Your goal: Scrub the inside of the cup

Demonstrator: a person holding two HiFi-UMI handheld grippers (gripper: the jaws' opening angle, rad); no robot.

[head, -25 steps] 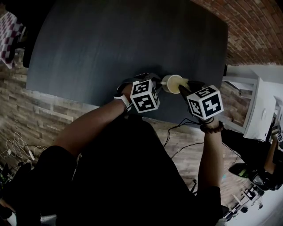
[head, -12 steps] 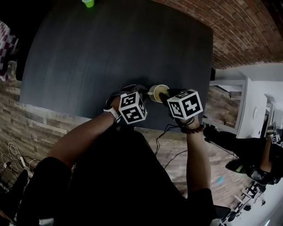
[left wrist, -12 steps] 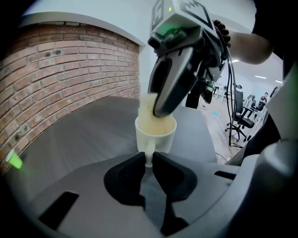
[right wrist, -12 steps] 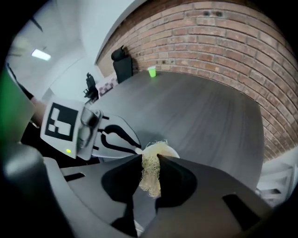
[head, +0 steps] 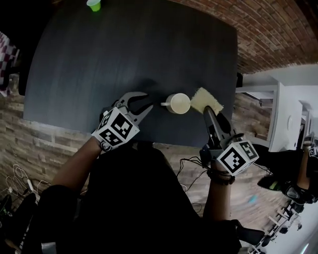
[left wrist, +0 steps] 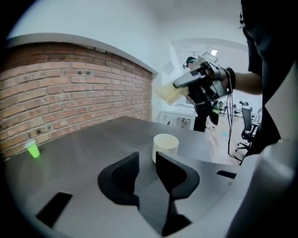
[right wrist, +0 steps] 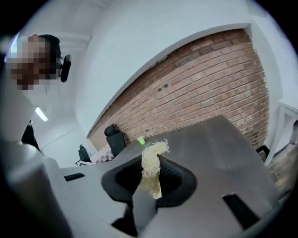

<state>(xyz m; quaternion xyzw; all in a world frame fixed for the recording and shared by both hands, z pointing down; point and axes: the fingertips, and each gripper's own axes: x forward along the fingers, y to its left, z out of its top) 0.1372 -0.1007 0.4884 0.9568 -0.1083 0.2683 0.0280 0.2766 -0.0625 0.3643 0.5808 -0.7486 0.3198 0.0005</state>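
Cup (head: 178, 103): cream, upright, handle towards 9 o'clock, standing free on the worktop (head: 124, 49) close to its near edge; nothing touches it. Scrub pad (head: 206, 100): pale yellow, frayed, at 3 o'clock of the cup, lifted clear of the mouth and clenched in the right gripper (head: 205, 110). Left gripper (head: 142, 101): at 9 o'clock of the cup, just beside the handle, jaws released and empty. Step, as judged: pad is out of the cup and the cup is unheld, so scrubbing is not in contact. The next move calls for steadying the cup from the left, then lowering the pad through the mouth to rub the inner wall. Worktop: dark grey, wood-grained, with a small green cup (head: 94, 5) at 11 o'clock by the far edge. Room: brick wall (head: 278, 30), white cabinet (head: 293, 114) at 3 o'clock.
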